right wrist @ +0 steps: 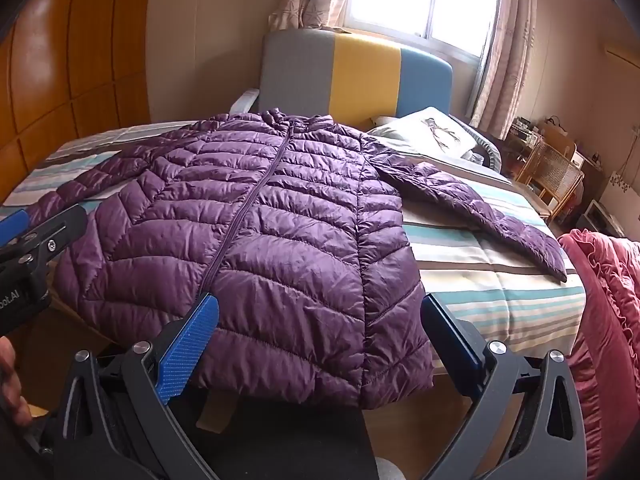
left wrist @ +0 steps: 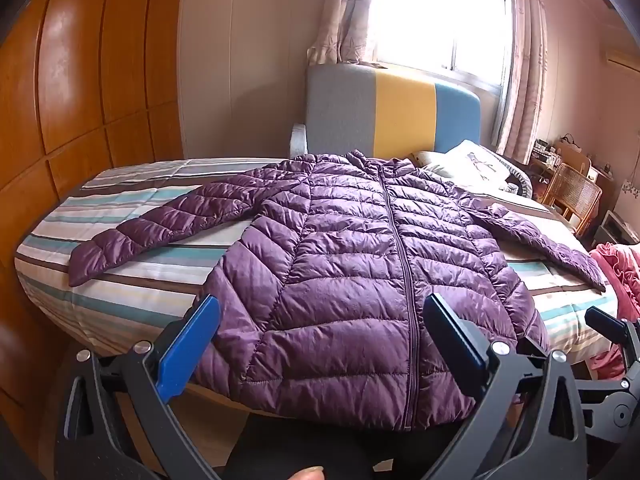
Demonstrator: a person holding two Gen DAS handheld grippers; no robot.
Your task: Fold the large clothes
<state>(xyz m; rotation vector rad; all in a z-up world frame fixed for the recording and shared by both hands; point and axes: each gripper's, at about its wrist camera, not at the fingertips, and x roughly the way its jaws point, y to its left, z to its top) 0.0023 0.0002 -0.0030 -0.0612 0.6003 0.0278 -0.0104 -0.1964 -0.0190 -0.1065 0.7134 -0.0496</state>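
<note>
Your left gripper (left wrist: 320, 316) hangs just short of the hem of the purple puffer jacket (left wrist: 352, 264), its blue-padded fingers (left wrist: 188, 344) spread wide and holding nothing. The zipper (left wrist: 404, 280) runs up between those two fingers, so you are lined up on the jacket's middle and lower left half. Your right gripper (right wrist: 320, 316) is likewise spread wide and empty, held off the hem; between its fingers you see the jacket's right panel and side seam, with the hem corner near the right-hand fingertip.

The jacket (right wrist: 256, 224) lies face up and zipped on the bed (left wrist: 120, 280), collar toward the headboard (left wrist: 392, 116), hem hanging a little over the bed's near edge. Both sleeves are spread outward and angled down from the shoulders, flat on the cover. The shell is a shiny, crinkled fabric, quilted into puffy channels: straight bands across the chest, slanting chevrons along the sides.

Under the jacket is a striped cover in cream, teal and brown. The headboard is padded in grey, yellow and blue blocks. A white pillow (right wrist: 432, 132) sits beside the jacket's right shoulder, and a ruffled pink blanket (right wrist: 608, 312) is bunched past the right cuff.
</note>
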